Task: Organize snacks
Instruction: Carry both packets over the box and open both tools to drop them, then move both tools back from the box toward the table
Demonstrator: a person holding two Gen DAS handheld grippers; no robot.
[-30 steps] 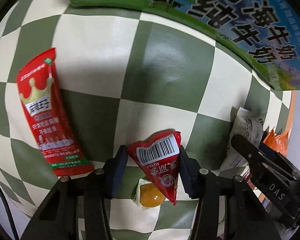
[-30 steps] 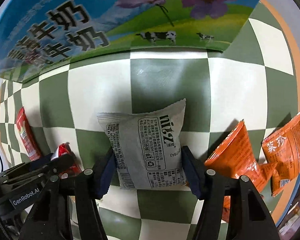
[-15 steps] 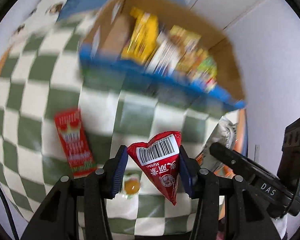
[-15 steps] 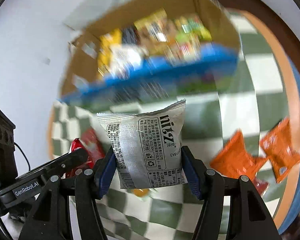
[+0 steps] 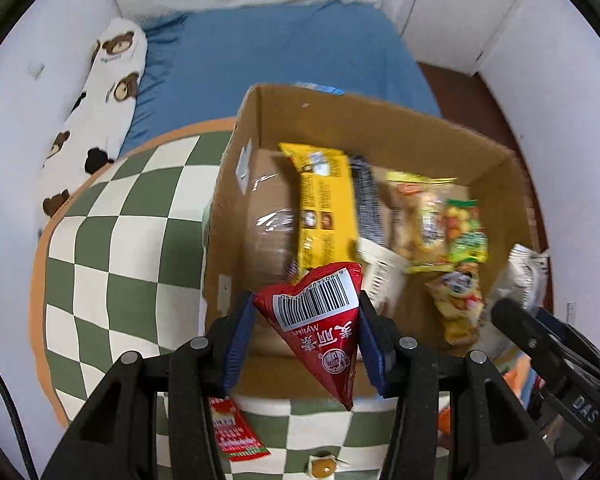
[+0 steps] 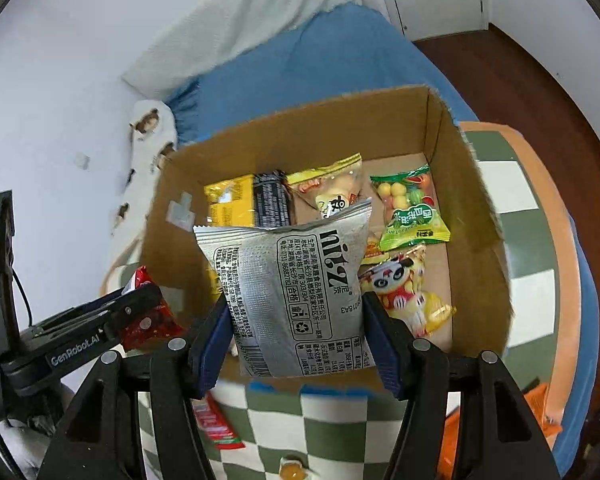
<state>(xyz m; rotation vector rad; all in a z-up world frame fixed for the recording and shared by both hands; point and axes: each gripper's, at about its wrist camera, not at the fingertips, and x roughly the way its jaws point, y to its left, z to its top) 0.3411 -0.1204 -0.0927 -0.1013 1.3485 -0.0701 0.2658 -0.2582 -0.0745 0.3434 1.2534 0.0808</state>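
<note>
My left gripper [image 5: 305,330] is shut on a red triangular snack packet [image 5: 320,322] and holds it above the near edge of the open cardboard box [image 5: 236,184]. My right gripper [image 6: 296,320] is shut on a silver snack bag [image 6: 292,292] and holds it over the same box [image 6: 480,208]. The box holds several snacks: a yellow pack [image 5: 326,208], a green candy bag [image 6: 410,212], a panda packet [image 6: 400,284]. The left gripper also shows in the right wrist view [image 6: 140,312], the right gripper in the left wrist view [image 5: 512,312].
The box stands on a green and white checkered table [image 5: 112,248]. A red sachet [image 5: 236,434], a small jelly cup [image 5: 322,466] and orange packets [image 6: 536,412] lie on it below the grippers. A blue bed [image 5: 280,56] and bear-print pillow [image 5: 100,96] lie beyond.
Both grippers have lifted their packets off the table and risen over the box; its inside now shows, and the table snacks have dropped to the bottom of the views.
</note>
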